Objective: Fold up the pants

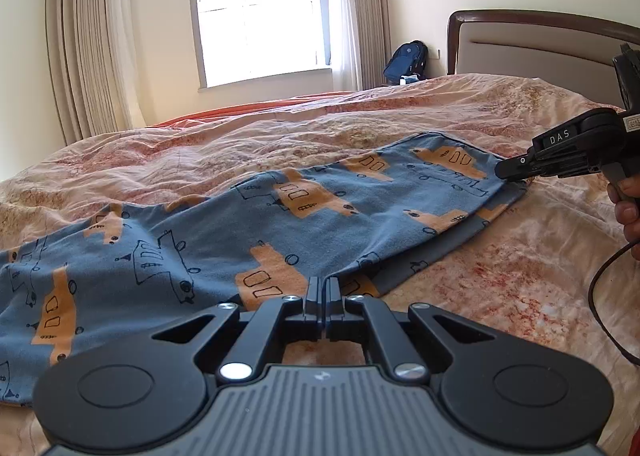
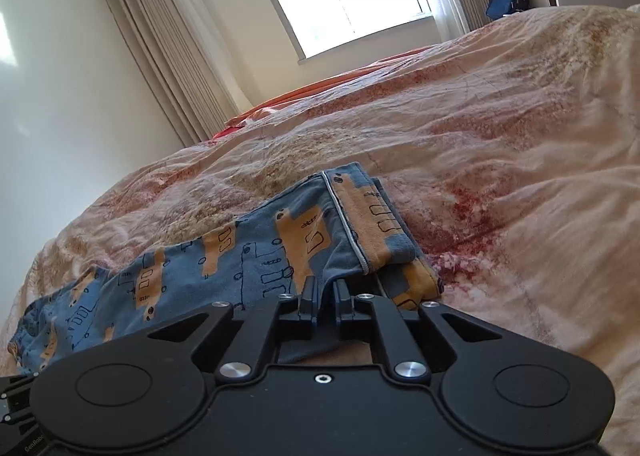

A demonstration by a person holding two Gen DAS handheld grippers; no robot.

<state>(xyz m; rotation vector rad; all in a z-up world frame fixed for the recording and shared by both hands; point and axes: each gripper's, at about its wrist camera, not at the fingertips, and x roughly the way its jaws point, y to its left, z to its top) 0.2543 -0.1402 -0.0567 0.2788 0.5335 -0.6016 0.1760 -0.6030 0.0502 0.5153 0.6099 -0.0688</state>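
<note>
— What's right under your lens?

— My left tool [image 1: 323,284], fingers pinched together on the near edge of the pants [image 1: 280,212]. They lie across the bed [image 1: 500,288], long axis running left to right, legs trailing off left.

— And the other?

— My right tool [image 2: 324,288] is clamped on the waistband end, at the right. I'd judge the fold goes leftward along that axis, right hand leading.
</note>
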